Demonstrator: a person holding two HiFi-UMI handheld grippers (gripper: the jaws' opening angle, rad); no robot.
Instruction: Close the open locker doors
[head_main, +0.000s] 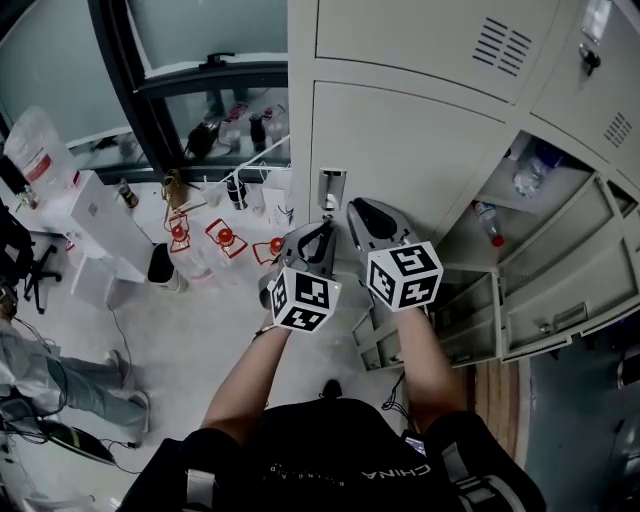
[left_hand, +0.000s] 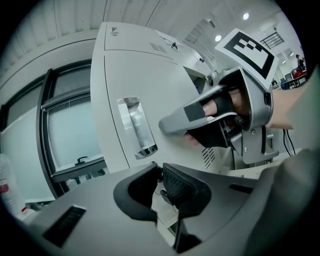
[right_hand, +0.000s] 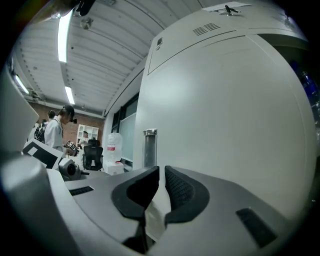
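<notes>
**newbie_ops:** Quick check before you move: where's the stuff you actually need to shut?

**lockerguy:** Off to your right and lower down. In the head view the open doors (head_main: 560, 300) stick out from the right end of the locker front (head_main: 400, 140), swung toward you with their inner faces showing. Behind them is an open compartment (head_main: 560, 190) with a bottle (head_main: 530, 170) in it. Each door looks wider than tall, with its long side running out from the locker toward you. I can't tell which edge has the hinges.

**newbie_ops:** And what are you pointed at right now?

**lockerguy:** A closed door (head_main: 420, 160), right by its handle (head_main: 331, 190). Your left tongs (left_hand: 161, 172) have their jaws pulled together with nothing in them. Same for the right tongs (right_hand: 161, 175): pads together and empty, tip just beside that handle. Can't say whether it's touching the door.

**newbie_ops:** So which hand goes?

**lockerguy:** I'd say your right. It's the nearer one to the open doors, and the left tongs sit on its far side. Swing right and down, get onto a door's outer face and push it back toward the locker front. Jaws together is fine for a push.
</notes>
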